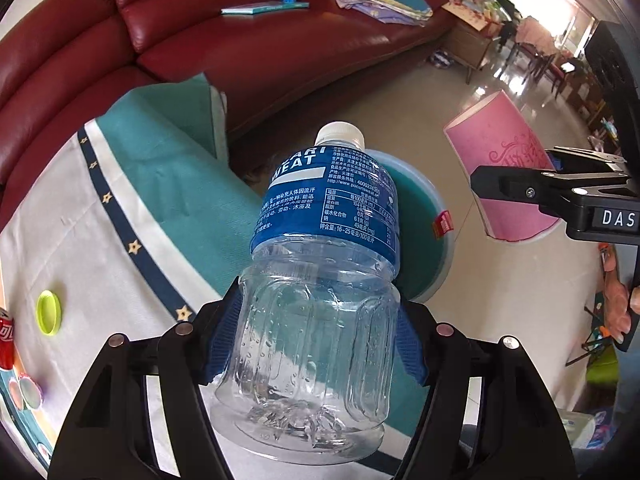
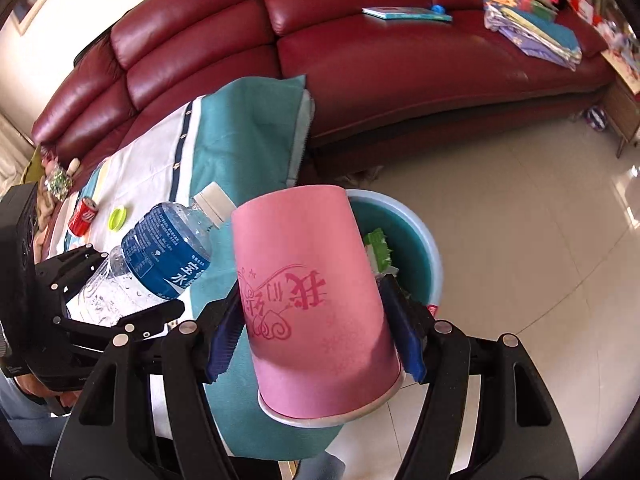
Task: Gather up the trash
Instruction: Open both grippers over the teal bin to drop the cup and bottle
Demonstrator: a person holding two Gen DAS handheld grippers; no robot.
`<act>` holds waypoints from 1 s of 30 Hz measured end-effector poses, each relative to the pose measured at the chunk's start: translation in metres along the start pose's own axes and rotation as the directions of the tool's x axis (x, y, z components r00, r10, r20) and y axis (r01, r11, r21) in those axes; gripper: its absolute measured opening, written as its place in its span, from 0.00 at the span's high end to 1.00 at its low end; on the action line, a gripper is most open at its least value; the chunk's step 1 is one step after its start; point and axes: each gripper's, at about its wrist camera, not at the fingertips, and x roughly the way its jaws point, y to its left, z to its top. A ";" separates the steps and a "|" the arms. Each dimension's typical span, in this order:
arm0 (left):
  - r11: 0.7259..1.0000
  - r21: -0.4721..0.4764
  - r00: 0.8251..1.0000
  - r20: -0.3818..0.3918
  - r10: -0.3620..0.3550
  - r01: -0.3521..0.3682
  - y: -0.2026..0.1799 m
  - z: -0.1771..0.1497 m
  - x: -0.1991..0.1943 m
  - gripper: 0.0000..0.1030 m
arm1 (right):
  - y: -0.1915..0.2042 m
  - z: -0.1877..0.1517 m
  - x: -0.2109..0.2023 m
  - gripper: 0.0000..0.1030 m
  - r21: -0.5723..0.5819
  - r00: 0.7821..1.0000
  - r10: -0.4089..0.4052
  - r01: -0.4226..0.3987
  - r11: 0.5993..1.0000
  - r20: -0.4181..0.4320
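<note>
My left gripper (image 1: 316,332) is shut on an empty clear plastic bottle (image 1: 320,280) with a blue label and white cap, held over the table edge and pointing toward a blue bin (image 1: 436,220) on the floor. My right gripper (image 2: 316,328) is shut on a pink paper cup (image 2: 312,300), held upside down above the blue bin (image 2: 424,248), which holds some green and white trash. The cup (image 1: 500,168) and right gripper (image 1: 520,190) also show in the left wrist view. The bottle (image 2: 156,256) and left gripper (image 2: 132,300) also show in the right wrist view.
A table with a teal and white cloth (image 1: 132,200) holds a yellow-green lid (image 1: 49,312), a red can (image 1: 6,344) and round caps (image 1: 28,390). A dark red leather sofa (image 2: 400,60) stands behind, with a book and folded cloths. The tiled floor (image 2: 520,200) lies around the bin.
</note>
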 end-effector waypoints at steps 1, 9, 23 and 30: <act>1.000 0.003 1.000 -0.006 -0.007 0.007 -0.005 0.005 0.005 0.34 | -0.006 0.001 -0.001 0.39 0.011 1.000 -0.004 0.004 1.000 0.001; 0.999 0.007 0.998 -0.045 -0.042 0.042 -0.030 0.037 0.041 0.33 | -0.038 0.009 0.001 0.39 0.076 1.000 -0.023 0.023 0.997 -0.002; 0.997 -0.016 0.995 -0.072 -0.076 0.075 -0.033 0.048 0.068 0.11 | -0.039 0.015 0.022 0.39 0.075 0.999 -0.032 0.036 0.997 -0.044; 0.995 -0.049 0.993 -0.070 -0.090 0.087 -0.021 0.042 0.065 0.10 | -0.036 0.016 0.036 0.38 0.069 0.996 -0.018 0.024 0.997 -0.084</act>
